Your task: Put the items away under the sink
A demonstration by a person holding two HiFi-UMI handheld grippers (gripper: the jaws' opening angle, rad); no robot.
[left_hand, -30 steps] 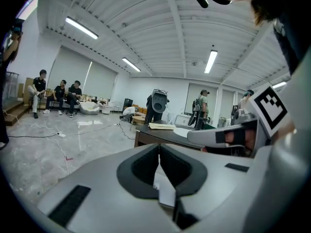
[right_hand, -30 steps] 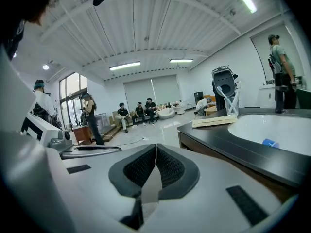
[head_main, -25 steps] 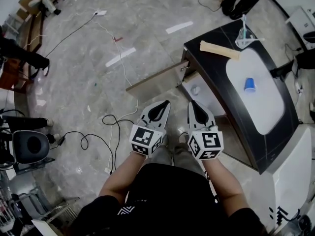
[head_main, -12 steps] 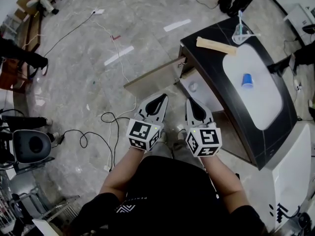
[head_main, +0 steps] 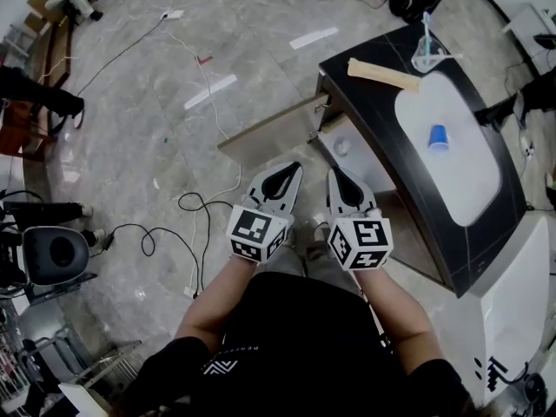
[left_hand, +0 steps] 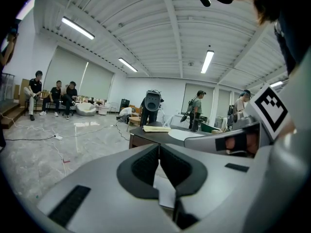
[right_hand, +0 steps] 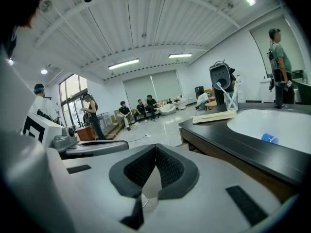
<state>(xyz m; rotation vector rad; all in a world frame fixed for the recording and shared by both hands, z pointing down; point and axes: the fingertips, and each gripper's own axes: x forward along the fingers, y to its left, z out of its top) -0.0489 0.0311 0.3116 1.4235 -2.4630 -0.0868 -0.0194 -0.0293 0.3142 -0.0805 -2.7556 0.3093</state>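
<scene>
Since a second ago almost nothing has changed: both tools keep the same place side by side, and only my head has shifted the view a little. For the task this means a pause, with no item being carried.

At the left the cabinet door [head_main: 271, 135] under the sink stands open. My left gripper [head_main: 293, 168] has its fingers closed together and holds nothing. My right gripper [head_main: 334, 172], just beside it, is also fully closed and empty. Both point forward and slightly down toward the open cabinet, with my forearms nearly parallel in front of my body.

Inside the cabinet lies a small pale round thing [head_main: 343, 147]. On the bench [head_main: 373, 115] rests a wooden board [head_main: 382, 75], then a glass holder [head_main: 426, 55], and a blue cup [head_main: 439, 137] sits in the white basin [head_main: 465, 181].
</scene>
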